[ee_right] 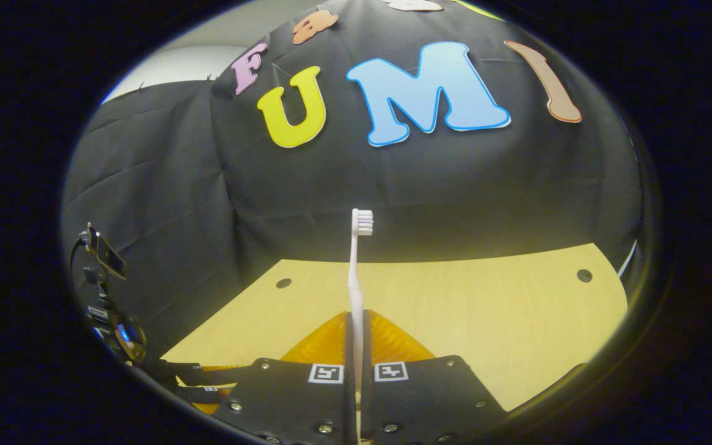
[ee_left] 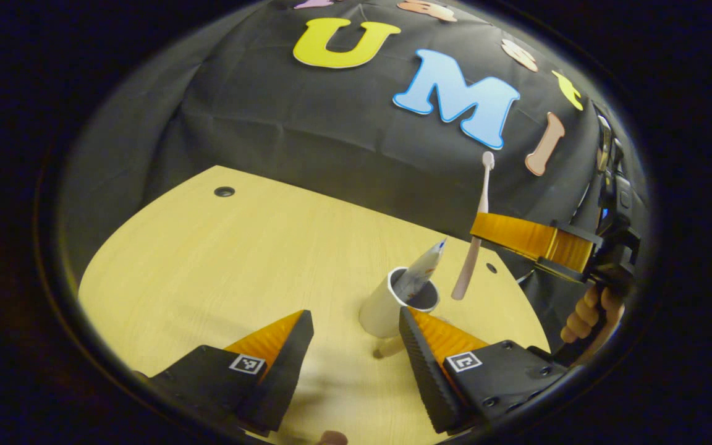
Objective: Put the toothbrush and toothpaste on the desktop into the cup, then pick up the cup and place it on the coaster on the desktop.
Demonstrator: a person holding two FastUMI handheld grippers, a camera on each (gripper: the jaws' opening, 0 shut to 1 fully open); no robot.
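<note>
Left gripper view first: the left hand-held gripper [ee_left: 356, 346] sits low over the pale yellow wood-grain bench [ee_left: 220, 266] with its two black-and-orange fingers spread wide, nothing between them. Just beyond the fingertips stands the white cylindrical plastic cup [ee_left: 393, 303], upright on the bench, closer to the right-side finger than to the other one. The white-and-blue toothpaste tube [ee_left: 423, 272] is already in the cup, leaning toward the right with its flat end poking up past the rim. Right of the cup and higher up, the right hand-held gripper [ee_left: 486, 238] comes in from the side, held by a person's hand [ee_left: 588, 315] near the edge of the view. It's pinching the slim white-and-pink plastic toothbrush [ee_left: 476, 228] around mid-handle, bristle end up, so the brush hangs in the air just right of the cup with its lower tip about level with the rim, not inside. There's something small and tan on the bench right at the cup's base, partly hidden behind the finger, can't tell what it is.

Right gripper view: the right hand-held gripper's fingers are pressed together on the toothbrush [ee_right: 356, 278] handle, and the brush sticks straight up out of them, bristles at the top against the black cloth wall. The bench [ee_right: 517, 321] stretches out behind it.
</note>
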